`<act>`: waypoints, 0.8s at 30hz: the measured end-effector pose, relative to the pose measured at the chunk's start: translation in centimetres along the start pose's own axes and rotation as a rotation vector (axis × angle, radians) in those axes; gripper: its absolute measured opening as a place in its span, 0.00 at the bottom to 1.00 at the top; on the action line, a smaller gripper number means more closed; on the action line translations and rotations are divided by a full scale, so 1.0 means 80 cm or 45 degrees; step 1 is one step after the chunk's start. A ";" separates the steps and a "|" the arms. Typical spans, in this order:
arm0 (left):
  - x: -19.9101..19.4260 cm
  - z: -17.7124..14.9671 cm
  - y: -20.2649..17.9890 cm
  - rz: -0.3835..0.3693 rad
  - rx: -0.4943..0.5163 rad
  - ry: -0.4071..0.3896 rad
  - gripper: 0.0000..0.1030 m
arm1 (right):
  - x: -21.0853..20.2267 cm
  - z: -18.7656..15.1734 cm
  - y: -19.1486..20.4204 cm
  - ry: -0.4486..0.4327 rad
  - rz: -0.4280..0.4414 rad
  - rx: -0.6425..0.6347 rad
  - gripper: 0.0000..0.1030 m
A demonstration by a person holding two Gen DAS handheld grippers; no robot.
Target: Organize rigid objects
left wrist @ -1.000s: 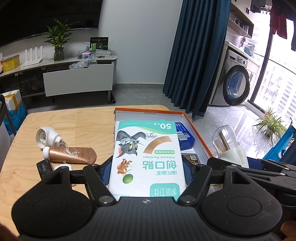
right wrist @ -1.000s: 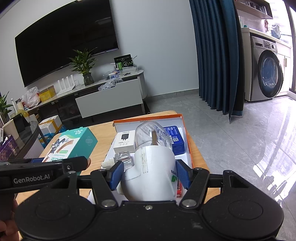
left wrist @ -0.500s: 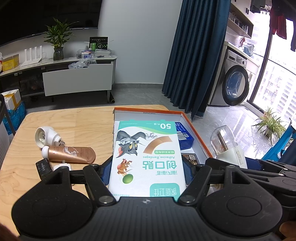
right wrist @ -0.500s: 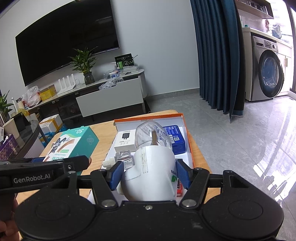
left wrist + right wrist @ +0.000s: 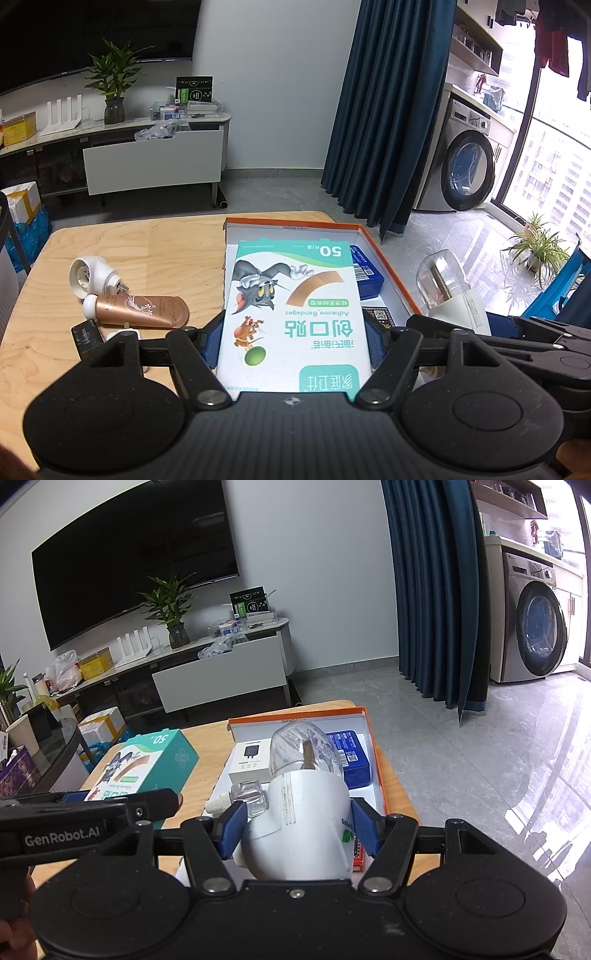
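My left gripper (image 5: 293, 345) is shut on a teal and white adhesive bandage box (image 5: 295, 306) with a cartoon cat and mouse, held flat above the near left part of the orange-rimmed tray (image 5: 384, 258). The right wrist view shows this bandage box (image 5: 155, 760) left of the tray (image 5: 295, 714). My right gripper (image 5: 298, 823) is shut on a white plug-in device with a clear dome (image 5: 303, 805), held over the tray's near end. The same device (image 5: 443, 280) appears at the right in the left wrist view.
The tray holds a blue box (image 5: 351, 757), a white charger box (image 5: 251, 760) and a small clear cube with a dropper tip (image 5: 255, 797). On the wooden table (image 5: 147, 251) lie a white round plug (image 5: 90, 277), a bronze tube (image 5: 140, 306) and a black item (image 5: 86, 336).
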State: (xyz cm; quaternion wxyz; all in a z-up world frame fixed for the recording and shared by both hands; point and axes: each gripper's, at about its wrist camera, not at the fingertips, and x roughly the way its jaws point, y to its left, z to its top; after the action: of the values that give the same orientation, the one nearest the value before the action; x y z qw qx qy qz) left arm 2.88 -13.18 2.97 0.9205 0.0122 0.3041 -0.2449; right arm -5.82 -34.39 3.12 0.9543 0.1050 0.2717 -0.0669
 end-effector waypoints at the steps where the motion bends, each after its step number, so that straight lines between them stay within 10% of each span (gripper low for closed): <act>1: 0.000 0.000 0.000 -0.001 0.000 0.000 0.70 | 0.000 0.000 0.000 -0.001 0.000 0.001 0.72; 24: -0.001 0.000 0.000 -0.002 -0.002 0.001 0.70 | 0.001 0.003 -0.008 0.012 -0.003 0.006 0.72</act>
State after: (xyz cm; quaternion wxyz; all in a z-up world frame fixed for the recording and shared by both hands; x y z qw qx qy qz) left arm 2.87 -13.14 3.00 0.9203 0.0113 0.3046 -0.2452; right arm -5.72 -35.05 3.18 0.9527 0.1072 0.2761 -0.0681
